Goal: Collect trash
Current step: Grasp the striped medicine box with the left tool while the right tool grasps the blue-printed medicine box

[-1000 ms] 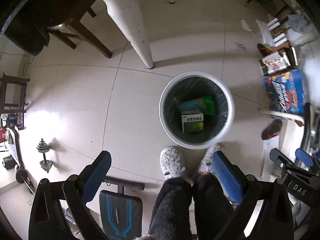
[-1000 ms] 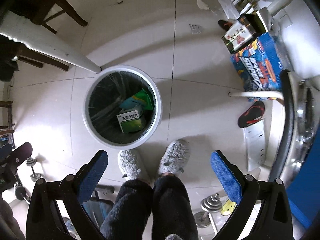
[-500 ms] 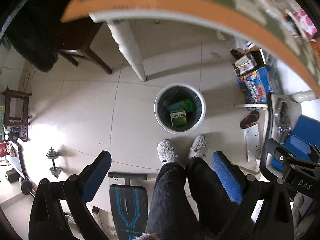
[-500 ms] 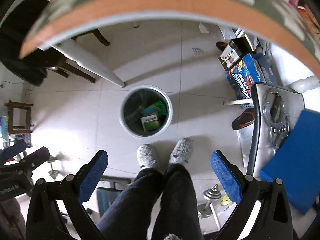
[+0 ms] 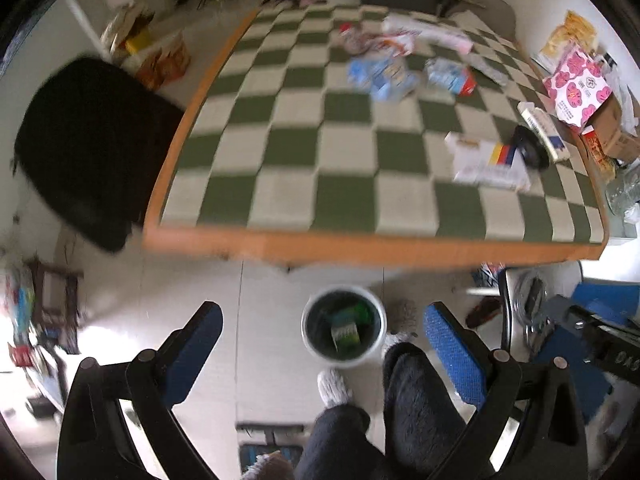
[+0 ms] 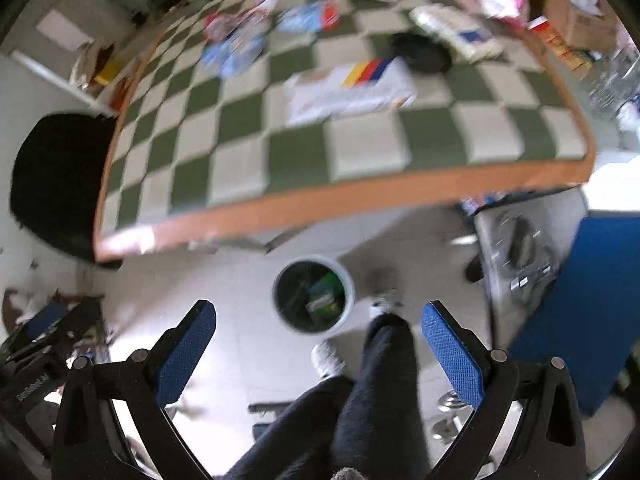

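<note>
A white trash bin (image 5: 344,360) with a dark liner stands on the floor under the table's near edge and holds green boxes; it also shows in the right wrist view (image 6: 347,312). On the green-and-white checked table (image 5: 340,196) lie a white box with a yellow, red and blue stripe (image 5: 488,164), blue wrappers (image 5: 380,76) and a blue-and-red pack (image 5: 452,76). The white box also shows in the right wrist view (image 6: 348,88). My left gripper (image 5: 322,344) and right gripper (image 6: 318,340) are both open and empty, high above the floor.
A black chair back (image 5: 88,148) stands left of the table. A pink-flowered box (image 5: 578,92) and cartons sit at the table's right edge. A blue stool (image 6: 580,300) and metal frame are right of the bin. The person's legs and slippers (image 5: 334,388) are beside the bin.
Both grippers have risen from just above the bin to above table height and tilted up. The tabletop with its litter has come into view. Both views are motion-blurred.
</note>
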Motion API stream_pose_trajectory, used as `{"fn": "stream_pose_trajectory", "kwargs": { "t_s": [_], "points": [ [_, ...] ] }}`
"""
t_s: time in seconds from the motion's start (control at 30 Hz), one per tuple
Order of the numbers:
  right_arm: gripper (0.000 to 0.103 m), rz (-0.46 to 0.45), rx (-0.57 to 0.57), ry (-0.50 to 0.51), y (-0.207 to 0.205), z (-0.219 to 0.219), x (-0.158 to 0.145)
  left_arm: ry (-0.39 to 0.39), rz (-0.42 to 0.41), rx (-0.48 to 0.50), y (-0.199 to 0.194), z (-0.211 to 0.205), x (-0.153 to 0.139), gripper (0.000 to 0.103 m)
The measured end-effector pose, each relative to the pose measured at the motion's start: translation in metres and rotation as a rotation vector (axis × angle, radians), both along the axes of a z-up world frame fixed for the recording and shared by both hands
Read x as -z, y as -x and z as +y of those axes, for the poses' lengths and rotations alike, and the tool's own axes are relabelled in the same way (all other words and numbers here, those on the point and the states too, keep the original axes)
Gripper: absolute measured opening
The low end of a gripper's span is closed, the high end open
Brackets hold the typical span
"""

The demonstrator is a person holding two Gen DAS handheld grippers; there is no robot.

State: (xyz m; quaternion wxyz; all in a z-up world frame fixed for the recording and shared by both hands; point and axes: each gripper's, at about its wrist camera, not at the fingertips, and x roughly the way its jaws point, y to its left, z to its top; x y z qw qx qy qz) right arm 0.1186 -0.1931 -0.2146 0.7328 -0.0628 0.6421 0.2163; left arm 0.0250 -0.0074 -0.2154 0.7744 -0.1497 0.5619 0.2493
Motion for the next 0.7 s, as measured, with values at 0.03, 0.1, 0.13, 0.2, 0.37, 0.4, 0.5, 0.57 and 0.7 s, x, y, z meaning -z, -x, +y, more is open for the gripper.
{"fn": "stream_pose_trajectory", "kwargs": {
  "t_s": [0.03,0.1,0.13,0.2,0.37,0.4,0.5,0.57,0.7],
  "points": [
    [0.103,-0.008,0.002,0.018,-0.020,-0.005,-0.003,-0.013,0.000,0.022,-0.023,-0.002,0.000,0.103],
    [0.103,-0.025,0.014,0.060,-0.064,-0.016,-0.005,-0.035,0.011,0.059,-0.065,-0.005,0.004,0.103],
    [0.103,-0.033,0.018,0.083,-0.090,-0.021,-0.006,-0.043,0.017,0.082,-0.091,-0.007,0.009,0.103],
    [0.103,-0.053,0.028,0.125,-0.140,-0.031,-0.003,-0.056,0.037,0.111,-0.133,-0.009,0.015,0.103],
    [0.103,-0.072,0.033,0.231,-0.274,-0.041,0.026,-0.020,0.117,0.174,-0.240,-0.010,0.049,0.103],
    [0.103,-0.065,0.030,0.240,-0.296,-0.041,0.034,-0.013,0.131,0.185,-0.256,-0.010,0.057,0.103],
    [0.103,-0.037,-0.006,0.277,-0.350,-0.032,0.062,0.000,0.169,0.232,-0.302,-0.010,0.078,0.103],
    [0.103,-0.017,-0.051,0.314,-0.383,-0.021,0.085,0.002,0.190,0.262,-0.323,-0.008,0.089,0.103],
    [0.099,0.045,-0.113,0.321,-0.414,-0.003,0.118,-0.006,0.223,0.357,-0.349,-0.007,0.098,0.103]
  ]
}}
